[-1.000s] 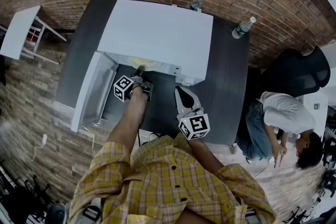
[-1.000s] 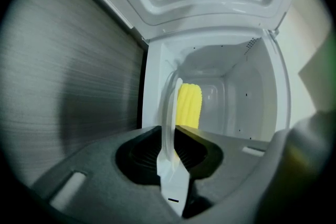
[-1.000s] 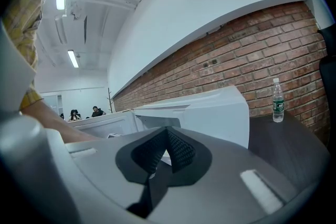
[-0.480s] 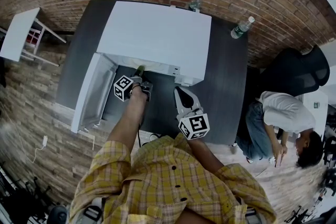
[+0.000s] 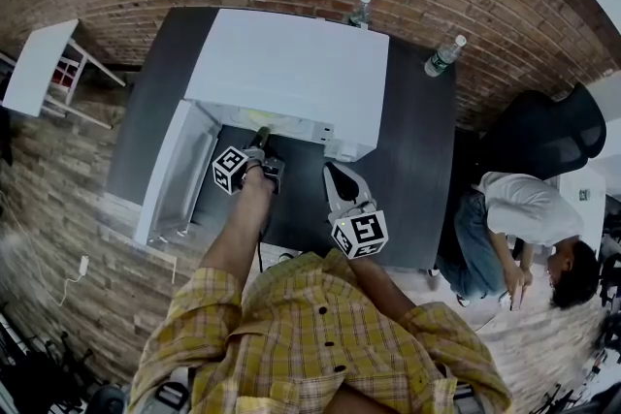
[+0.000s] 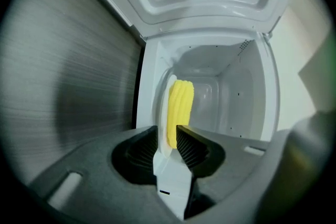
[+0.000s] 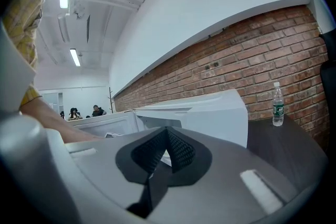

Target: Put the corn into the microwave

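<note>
Held left gripper (image 6: 170, 131) at open microwave (image 6: 262, 86), just eased jaws apart around corn (image 6: 179, 102), held right gripper (image 7: 167, 136) closed, empty.

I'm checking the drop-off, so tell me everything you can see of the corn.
The corn is a bright yellow cob with lengthwise ribs, plastic-looking, its far end rounded. It points into the open microwave. Its near end sits between the jaws of the left gripper, which have just been opening. A white strip lies along one side; I cannot tell what.
</note>
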Available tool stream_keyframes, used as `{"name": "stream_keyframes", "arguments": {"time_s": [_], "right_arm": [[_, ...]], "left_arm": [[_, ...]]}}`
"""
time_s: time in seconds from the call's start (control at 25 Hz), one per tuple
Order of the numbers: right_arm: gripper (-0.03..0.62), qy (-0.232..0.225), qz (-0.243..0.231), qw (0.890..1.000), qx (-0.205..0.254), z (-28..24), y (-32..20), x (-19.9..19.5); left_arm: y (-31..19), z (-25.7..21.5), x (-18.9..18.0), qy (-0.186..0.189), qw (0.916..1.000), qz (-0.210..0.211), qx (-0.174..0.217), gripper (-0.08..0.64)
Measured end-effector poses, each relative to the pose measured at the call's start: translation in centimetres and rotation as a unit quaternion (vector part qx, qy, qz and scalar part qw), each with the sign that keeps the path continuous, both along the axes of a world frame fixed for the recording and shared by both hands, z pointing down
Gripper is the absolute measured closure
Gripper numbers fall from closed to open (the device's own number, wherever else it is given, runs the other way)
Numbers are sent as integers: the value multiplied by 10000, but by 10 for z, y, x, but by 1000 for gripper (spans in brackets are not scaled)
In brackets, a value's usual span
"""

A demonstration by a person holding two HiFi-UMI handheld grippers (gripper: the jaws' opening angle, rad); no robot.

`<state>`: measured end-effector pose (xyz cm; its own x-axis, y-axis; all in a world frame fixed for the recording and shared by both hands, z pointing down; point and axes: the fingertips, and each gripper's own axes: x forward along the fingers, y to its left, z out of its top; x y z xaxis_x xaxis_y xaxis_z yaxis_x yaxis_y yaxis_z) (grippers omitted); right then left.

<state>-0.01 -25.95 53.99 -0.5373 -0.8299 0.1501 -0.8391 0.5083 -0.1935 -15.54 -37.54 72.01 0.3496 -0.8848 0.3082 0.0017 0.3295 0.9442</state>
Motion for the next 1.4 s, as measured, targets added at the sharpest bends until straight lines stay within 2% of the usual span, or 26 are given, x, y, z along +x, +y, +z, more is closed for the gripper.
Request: {"name": "stream_keyframes", "arguments": {"time_s": [0.28, 0.4, 0.48, 0.84, 1.04, 1.4], "right_arm": [[591, 52, -9, 10000, 43, -4, 7, -5], [591, 80, 5, 10000, 40, -3, 11, -7], [591, 85, 18, 9999, 66, -4, 14, -7], [591, 173, 17, 9997, 189, -12, 29, -17], [591, 140, 20, 9997, 224, -18, 39, -19], [591, 27, -43, 9997, 254, -26, 55, -24]], "left_arm": [[13, -18, -1, -32, 9997, 91, 224, 463], [23, -32, 1, -357, 9980, 312, 423, 560], [29, -42, 3, -505, 9960, 435, 603, 560], [59, -85, 8, -639, 9886, 728, 1154, 561], [75, -110, 11, -886, 9807, 875, 1509, 561], [112, -149, 17, -1579, 9596, 1128, 2039, 565]]}}
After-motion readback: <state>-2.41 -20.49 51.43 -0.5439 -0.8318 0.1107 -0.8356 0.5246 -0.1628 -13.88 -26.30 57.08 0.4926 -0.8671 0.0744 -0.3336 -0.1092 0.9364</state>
